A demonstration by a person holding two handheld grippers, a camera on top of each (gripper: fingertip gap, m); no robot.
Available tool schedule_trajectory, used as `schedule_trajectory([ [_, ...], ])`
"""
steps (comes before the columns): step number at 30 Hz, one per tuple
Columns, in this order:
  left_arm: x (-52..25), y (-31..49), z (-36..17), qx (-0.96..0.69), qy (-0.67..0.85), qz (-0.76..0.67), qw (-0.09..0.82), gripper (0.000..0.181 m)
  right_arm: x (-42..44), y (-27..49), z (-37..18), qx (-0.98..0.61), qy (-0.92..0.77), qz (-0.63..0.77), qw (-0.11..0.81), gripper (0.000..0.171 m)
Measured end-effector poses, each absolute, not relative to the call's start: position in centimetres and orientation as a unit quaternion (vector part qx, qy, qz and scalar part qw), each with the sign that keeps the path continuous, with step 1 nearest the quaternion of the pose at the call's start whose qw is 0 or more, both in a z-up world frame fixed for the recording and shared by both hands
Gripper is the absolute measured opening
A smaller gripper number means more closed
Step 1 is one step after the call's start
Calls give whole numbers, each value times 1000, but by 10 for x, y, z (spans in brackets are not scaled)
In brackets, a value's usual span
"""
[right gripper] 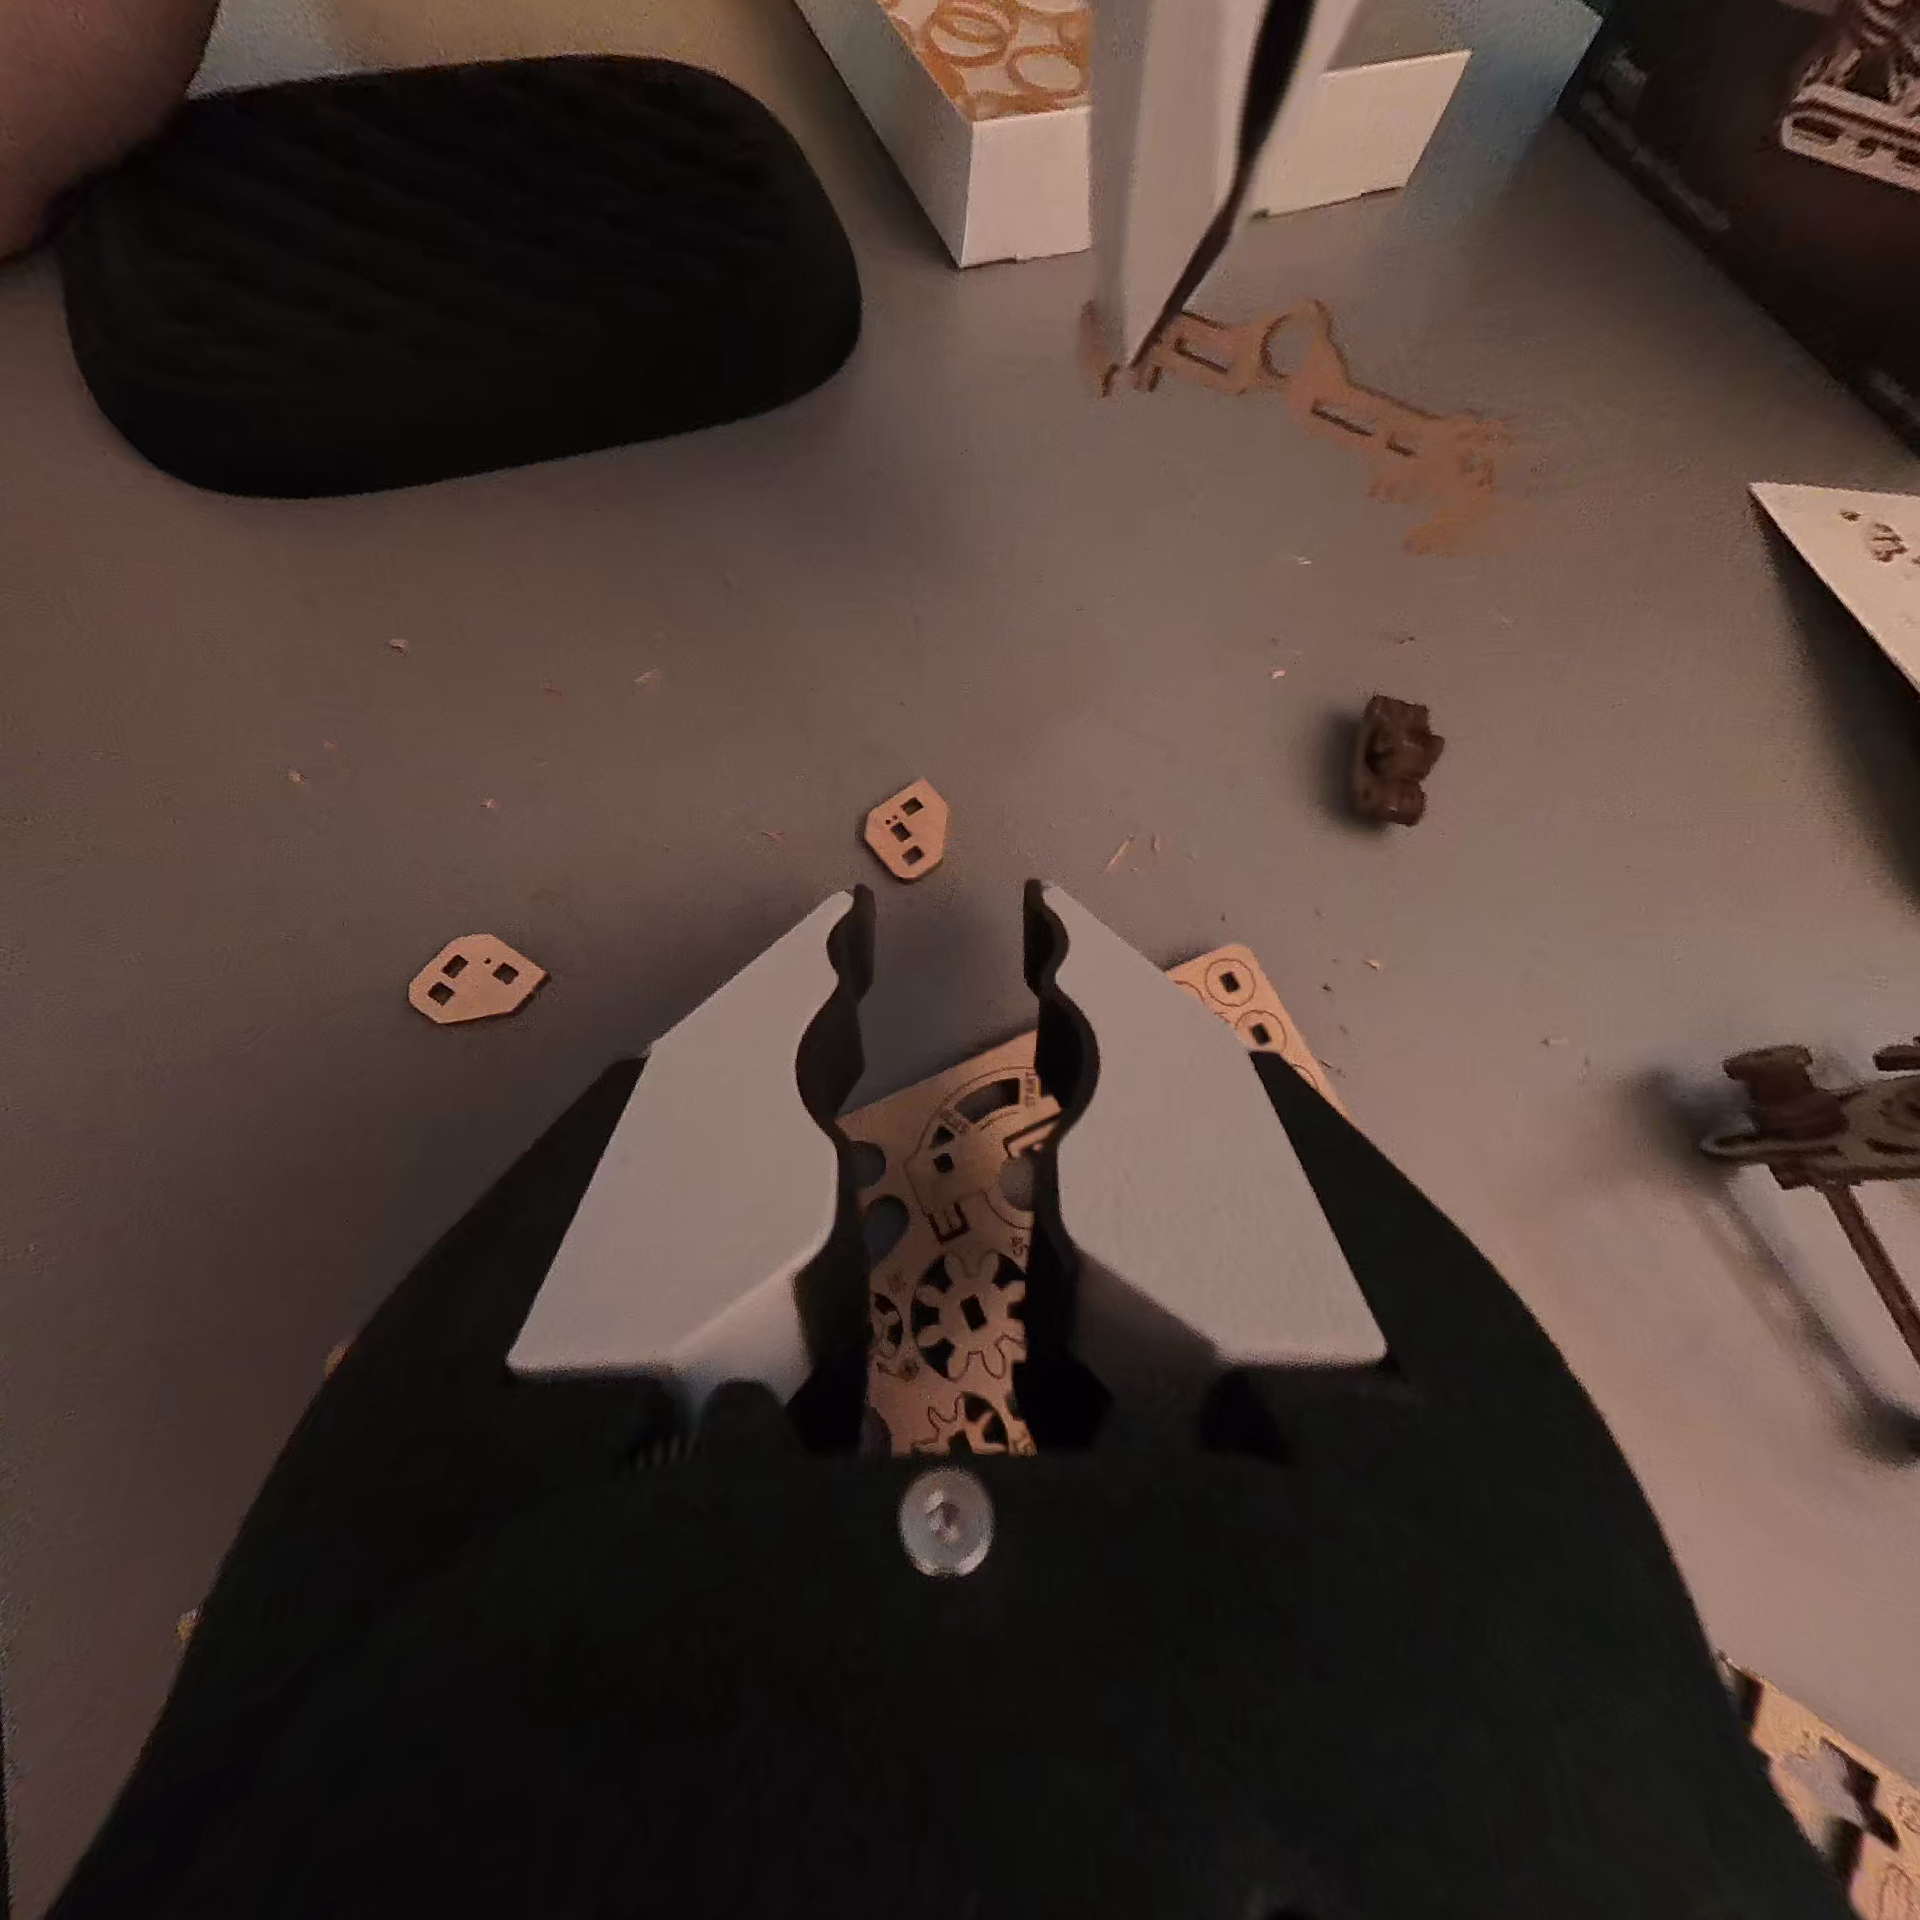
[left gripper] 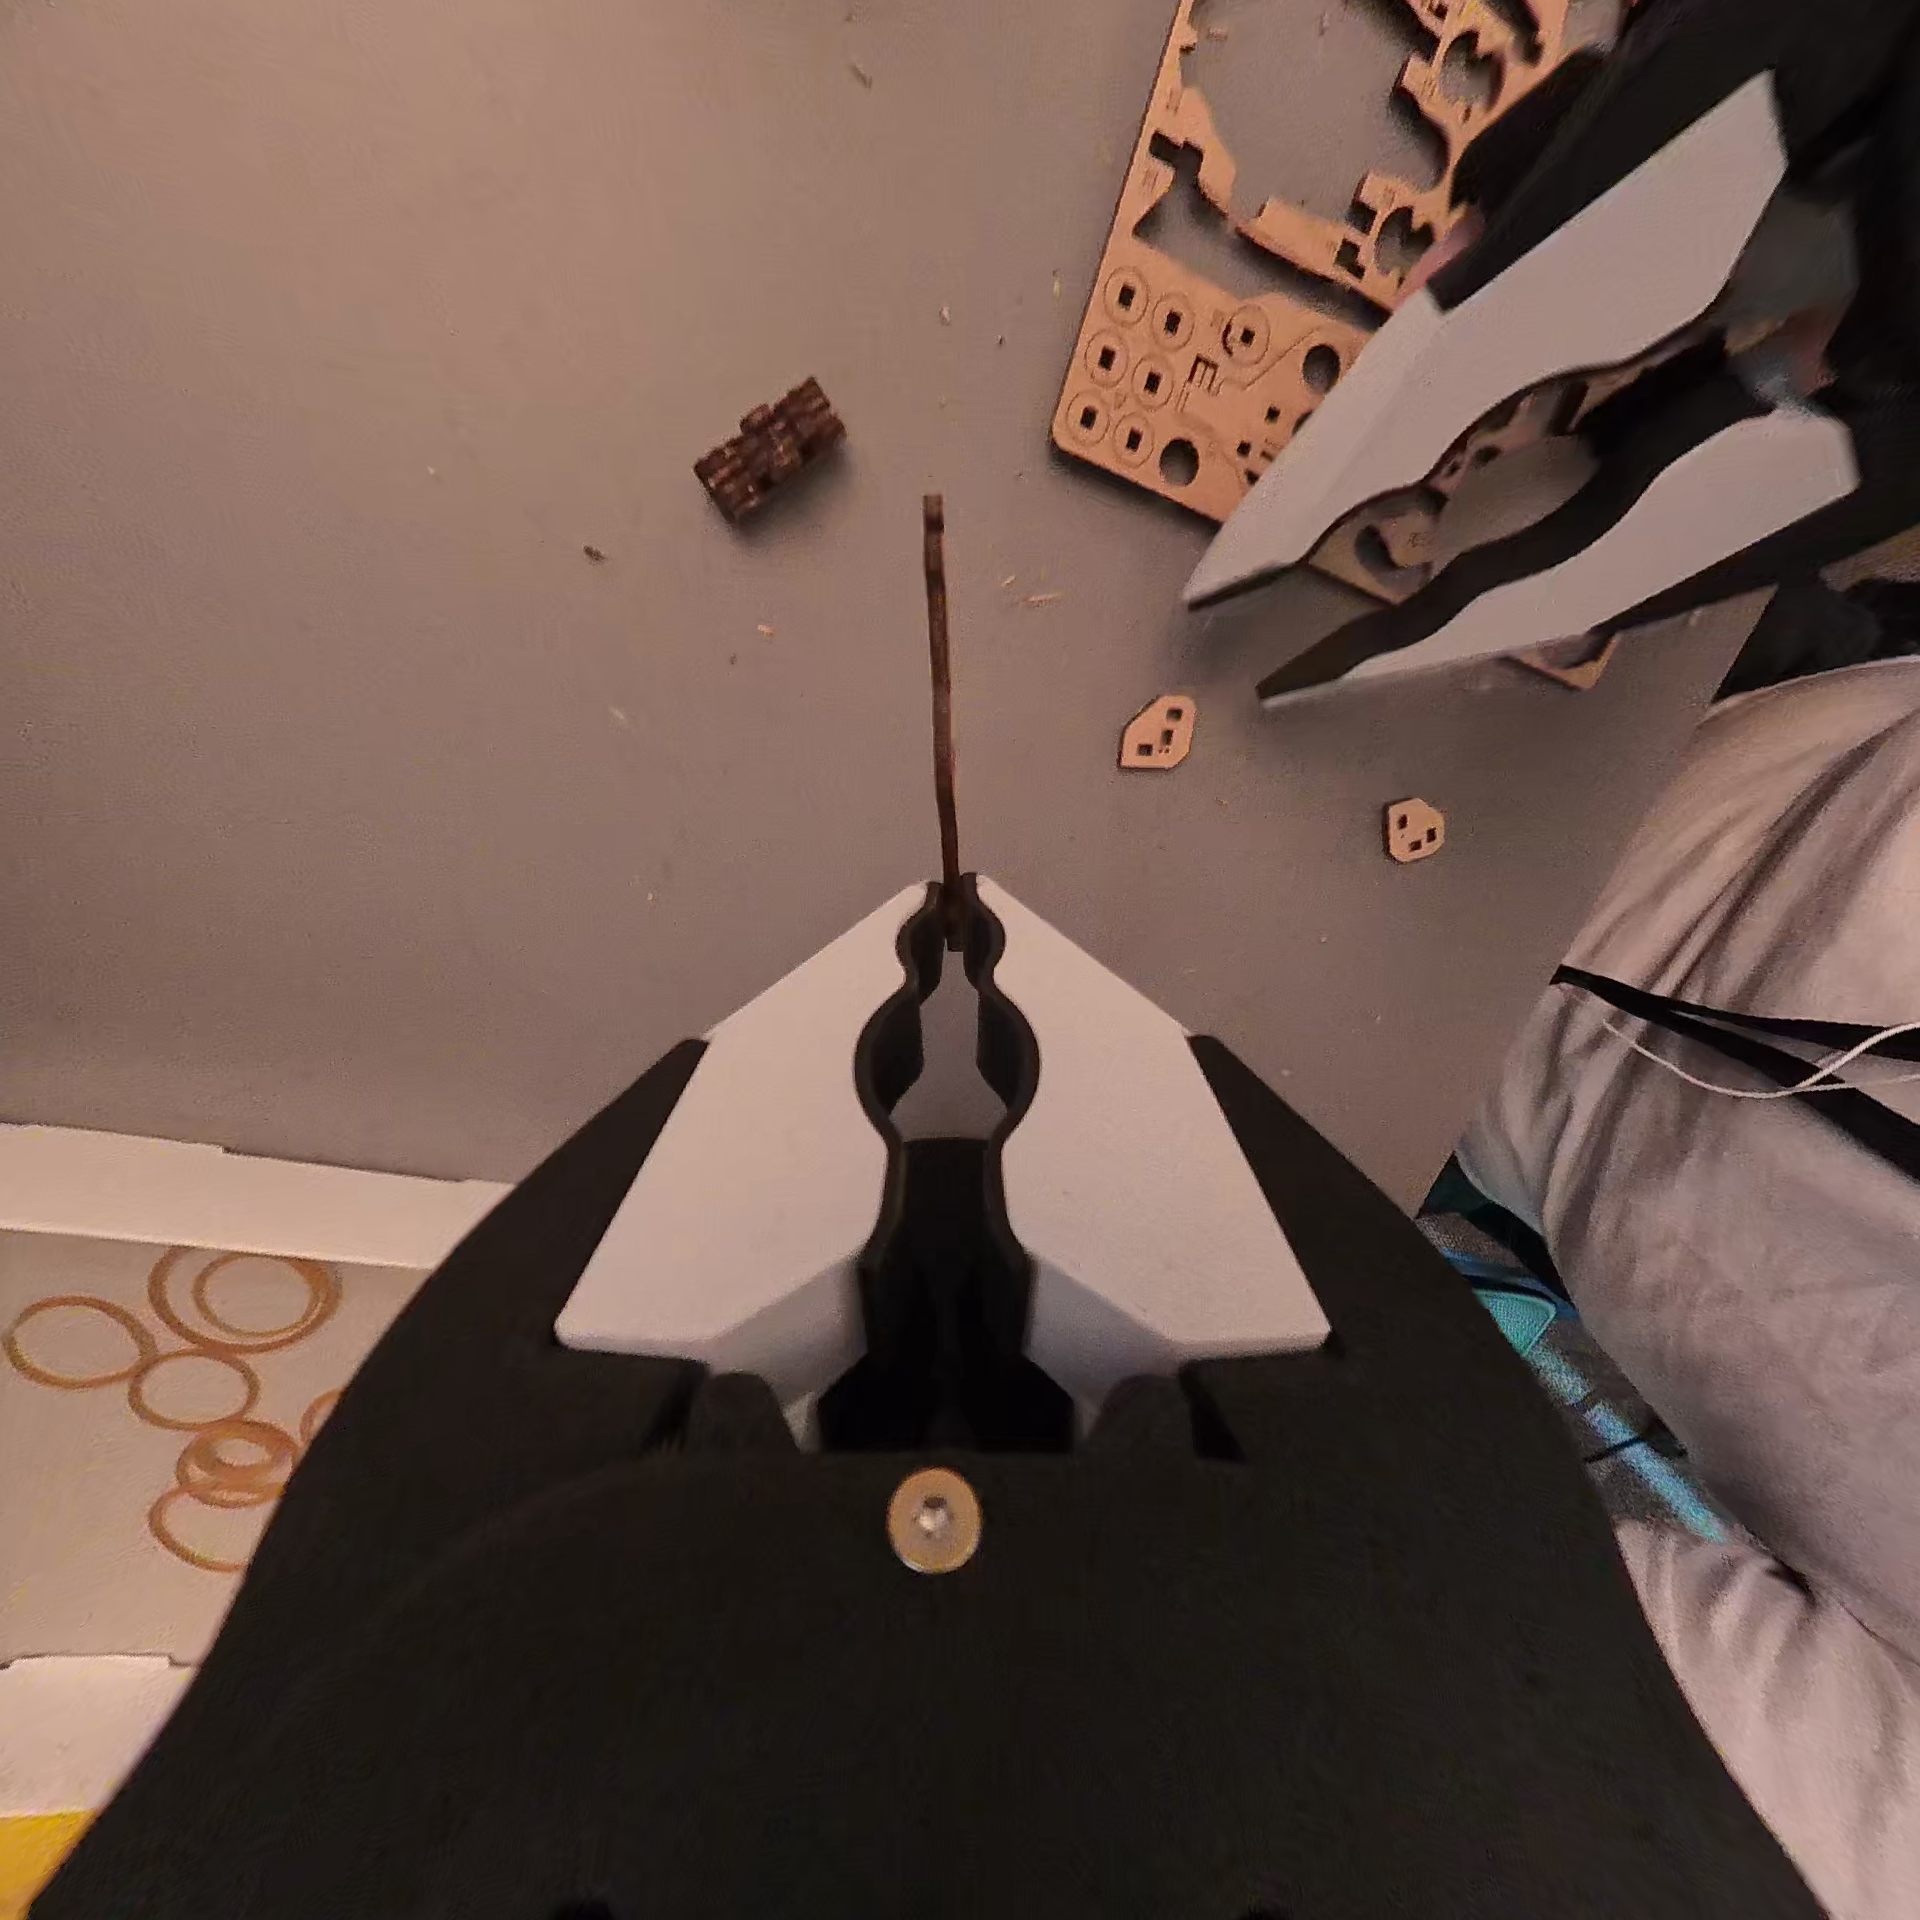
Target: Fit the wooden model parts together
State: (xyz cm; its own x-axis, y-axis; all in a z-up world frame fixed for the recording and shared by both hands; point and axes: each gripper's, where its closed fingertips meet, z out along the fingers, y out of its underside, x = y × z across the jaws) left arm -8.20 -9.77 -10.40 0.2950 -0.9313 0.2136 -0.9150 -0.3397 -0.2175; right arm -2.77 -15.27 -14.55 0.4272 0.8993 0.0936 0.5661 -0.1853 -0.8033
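**Left gripper holds a flat frame piece edge-on while the right one goes for a small plate**

The left gripper [left gripper: 951,914] has its fingertips clamped on one end of a long flat slotted wooden piece [left gripper: 940,686], which stands out ahead of it above the grey table [left gripper: 364,520]. The right wrist view shows the same piece [right gripper: 1340,405] face-on, with slots along its length. The right gripper [right gripper: 948,904] has its fingers apart and holds nothing; it hovers over a laser-cut sheet of gears [right gripper: 961,1278], with its tips near a small tan plate with square holes [right gripper: 907,829]. A second such plate [right gripper: 476,979] lies further to the side, and a dark stacked gear block [left gripper: 769,449] rests apart from both.

The step in hand is probably picking up the nearer plate to fit it to the held piece. To do it well, the right gripper should come down squarely and take the plate by its edges, leaving the square holes free. The left grip is at the very end of a thin piece, so any pushing force should run along its length to avoid twisting it loose.
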Motion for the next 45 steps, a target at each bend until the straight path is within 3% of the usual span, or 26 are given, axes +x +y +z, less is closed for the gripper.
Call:
schedule_trajectory([
  [16,-94,-108,-116,-773,618,-142,-8,1,-43,-162,-161,-766,-508,227,322,24],
  [45,-98,-110,-124,-772,615,-154,-44,1,-43,-163,-162,-763,-496,238,341,24],
])
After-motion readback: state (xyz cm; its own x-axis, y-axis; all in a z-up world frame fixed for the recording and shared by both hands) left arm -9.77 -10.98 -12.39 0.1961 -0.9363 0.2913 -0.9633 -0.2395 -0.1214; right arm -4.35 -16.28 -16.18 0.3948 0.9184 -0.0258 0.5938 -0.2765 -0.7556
